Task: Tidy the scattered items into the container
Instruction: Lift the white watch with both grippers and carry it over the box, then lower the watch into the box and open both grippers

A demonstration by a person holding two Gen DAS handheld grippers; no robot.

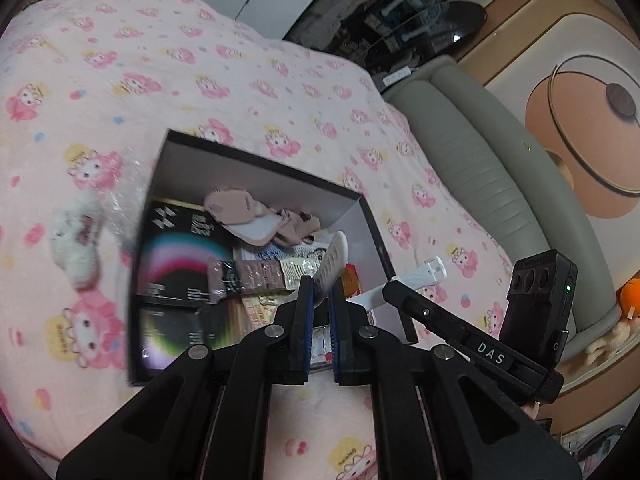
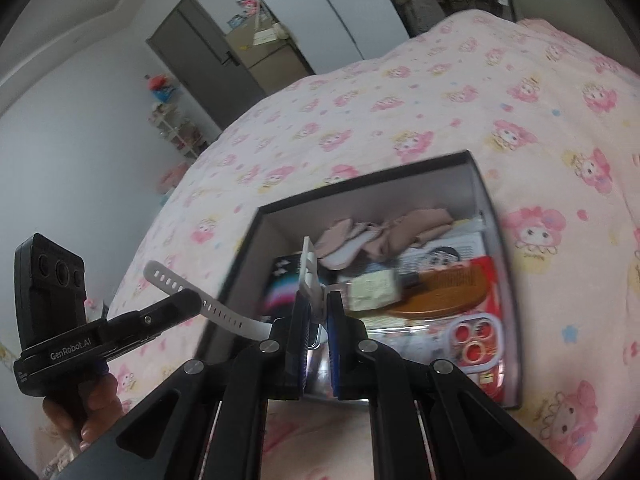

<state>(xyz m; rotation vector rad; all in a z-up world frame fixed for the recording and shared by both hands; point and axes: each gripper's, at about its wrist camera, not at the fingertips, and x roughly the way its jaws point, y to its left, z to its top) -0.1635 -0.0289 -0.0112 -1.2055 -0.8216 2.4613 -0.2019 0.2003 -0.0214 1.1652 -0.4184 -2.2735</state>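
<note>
A white watch strap hangs between both grippers over an open black-rimmed box [image 1: 260, 166] on the bed. My left gripper [image 1: 320, 284] is shut on the strap's ribbed, holed end [image 1: 331, 260]. In the right wrist view that gripper [image 2: 194, 300] shows at the left with the holed end [image 2: 168, 280] passing through it. My right gripper [image 2: 316, 300] is shut on the buckle end [image 2: 309, 268], and it appears in the left wrist view [image 1: 390, 292] with the buckle [image 1: 430, 270] sticking out. The box [image 2: 360, 186] holds pink socks [image 2: 384, 232], a black carton, packets, a brown comb and a phone case.
A pink cartoon-print blanket [image 1: 200, 60] covers the bed. A white plush item [image 1: 76, 240] and crumpled clear plastic [image 1: 120, 192] lie left of the box. A grey padded headboard [image 1: 480, 184] runs along the right. A hand [image 2: 92, 412] grips the left tool.
</note>
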